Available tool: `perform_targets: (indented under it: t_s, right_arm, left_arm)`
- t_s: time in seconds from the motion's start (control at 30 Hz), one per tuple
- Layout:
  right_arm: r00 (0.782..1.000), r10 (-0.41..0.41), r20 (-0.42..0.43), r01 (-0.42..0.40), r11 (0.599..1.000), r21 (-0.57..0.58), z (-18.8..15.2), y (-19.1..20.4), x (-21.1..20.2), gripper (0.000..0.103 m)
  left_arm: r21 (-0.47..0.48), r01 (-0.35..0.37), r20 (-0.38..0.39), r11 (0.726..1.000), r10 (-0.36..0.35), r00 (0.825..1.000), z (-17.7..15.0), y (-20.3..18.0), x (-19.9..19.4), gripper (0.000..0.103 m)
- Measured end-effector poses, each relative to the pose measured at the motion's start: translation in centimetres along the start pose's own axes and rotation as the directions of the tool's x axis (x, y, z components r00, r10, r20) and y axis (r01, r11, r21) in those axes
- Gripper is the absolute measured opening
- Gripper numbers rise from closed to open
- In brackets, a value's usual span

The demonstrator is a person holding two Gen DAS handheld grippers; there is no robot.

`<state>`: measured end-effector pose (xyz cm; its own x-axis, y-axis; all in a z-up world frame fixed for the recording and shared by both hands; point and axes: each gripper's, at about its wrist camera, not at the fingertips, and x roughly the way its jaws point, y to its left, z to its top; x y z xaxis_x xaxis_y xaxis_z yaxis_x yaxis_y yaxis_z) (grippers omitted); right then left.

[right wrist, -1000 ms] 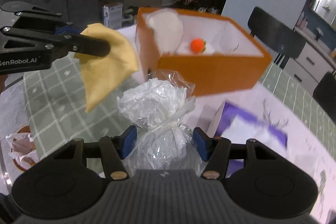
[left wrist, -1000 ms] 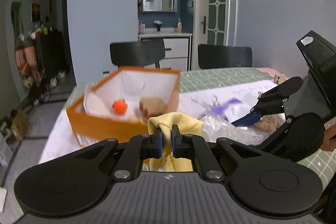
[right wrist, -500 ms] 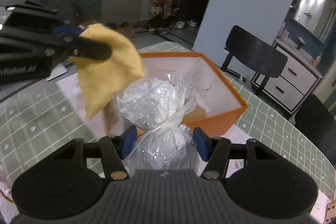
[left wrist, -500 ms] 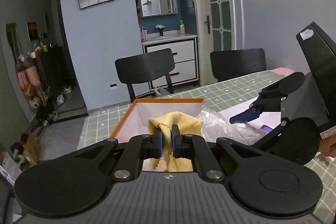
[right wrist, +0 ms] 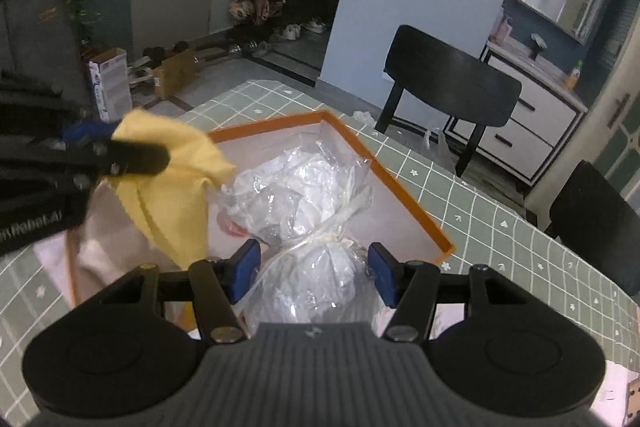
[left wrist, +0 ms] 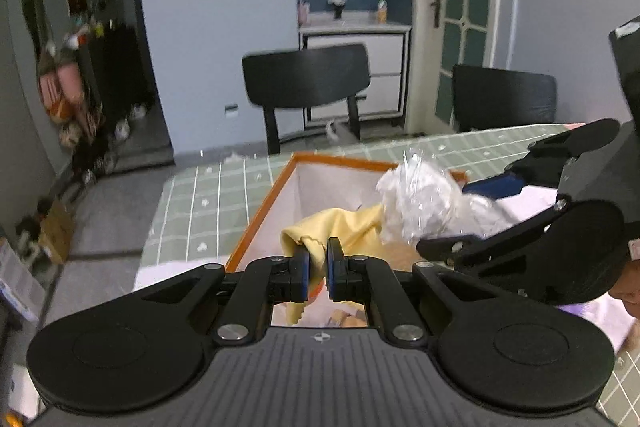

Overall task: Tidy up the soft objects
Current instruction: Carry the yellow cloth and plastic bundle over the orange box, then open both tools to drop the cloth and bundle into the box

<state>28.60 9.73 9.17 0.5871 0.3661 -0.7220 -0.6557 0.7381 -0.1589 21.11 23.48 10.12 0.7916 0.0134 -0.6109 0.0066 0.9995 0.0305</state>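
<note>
Jaws on the left gripper (left wrist: 317, 269) are nearly closed, pinching a yellow cloth (left wrist: 340, 227); cloth bunches above the pads and a strip hangs below them. Right gripper (right wrist: 313, 273) jaws stand at a mid gap, blue pads pressed on both sides of a clear plastic bag (right wrist: 308, 211) with white stuffing, tied off at a knotted neck just ahead of the pads. Both loads hang over the orange box (right wrist: 404, 187), which sits on the green tiled table (right wrist: 500, 211); white lining inside, open top. In the right wrist view the cloth (right wrist: 176, 183) drapes down on the left, held by the left gripper (right wrist: 132, 157), touching or just beside the bag's puffed top; can't tell which. In the left wrist view the bag (left wrist: 424, 199) sits right of the cloth with the right gripper (left wrist: 472, 215) reaching in from the right edge; box rim (left wrist: 260, 211) runs up on the left. Something orange-pink shows low in the box behind the bag, too hidden to identify. A bit of the person's hand (left wrist: 626, 287) shows at the right edge behind the right gripper. Two black chairs (left wrist: 308, 83) stand at the table's far side. Edges are motion-blurred in both views.
</note>
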Motion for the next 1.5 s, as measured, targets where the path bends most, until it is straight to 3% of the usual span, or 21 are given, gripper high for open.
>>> perform_targets:
  t_s: [0.2,0.4,0.63,0.7,0.87,0.93,0.97,1.1,1.5]
  right_arm:
    - [0.998,-0.022,-0.056,0.023,0.999,0.023,2.3,0.0,5.1,0.059]
    - [0.995,-0.002,-0.101,0.007,0.999,0.048,3.9,0.4,9.1,0.059]
    - [0.992,0.000,-0.125,0.007,0.999,0.053,5.5,1.7,12.5,0.062]
    - [0.993,-0.002,-0.114,0.009,0.998,0.061,6.0,1.8,13.1,0.063]
    - [0.993,0.000,-0.114,0.009,0.997,0.075,6.0,2.0,12.9,0.064]
    - [0.994,0.001,-0.112,0.008,0.997,0.078,5.9,2.0,12.6,0.065]
    - [0.994,0.001,-0.110,0.008,0.997,0.082,5.9,1.9,12.5,0.066]
    - [0.995,0.006,-0.100,0.004,0.995,0.095,6.0,1.7,11.6,0.067]
    - [0.998,0.000,-0.064,0.006,0.995,0.095,6.1,1.7,7.8,0.072]
  left_arm:
    - [-0.040,-0.050,-0.100,0.998,0.046,0.994,-0.8,2.6,2.8,0.009]
    - [-0.016,-0.070,-0.157,0.997,0.067,0.985,-1.2,3.6,4.0,0.009]
    - [-0.022,-0.061,-0.180,0.998,0.056,0.982,-1.5,3.8,4.5,0.013]
    - [-0.023,-0.056,-0.182,0.998,0.051,0.982,-1.4,3.8,4.4,0.019]
    - [-0.012,-0.034,-0.178,0.999,0.031,0.984,-1.0,3.6,4.0,0.035]
    - [-0.005,-0.020,-0.171,1.000,0.019,0.985,-1.0,3.3,3.8,0.051]
    - [0.000,-0.013,-0.165,1.000,0.013,0.986,-1.0,3.2,3.5,0.054]
    - [0.037,-0.036,-0.138,0.999,0.041,0.990,-1.0,2.5,2.6,0.067]
    - [0.052,-0.067,-0.111,0.996,0.073,0.991,-0.2,2.1,0.3,0.069]
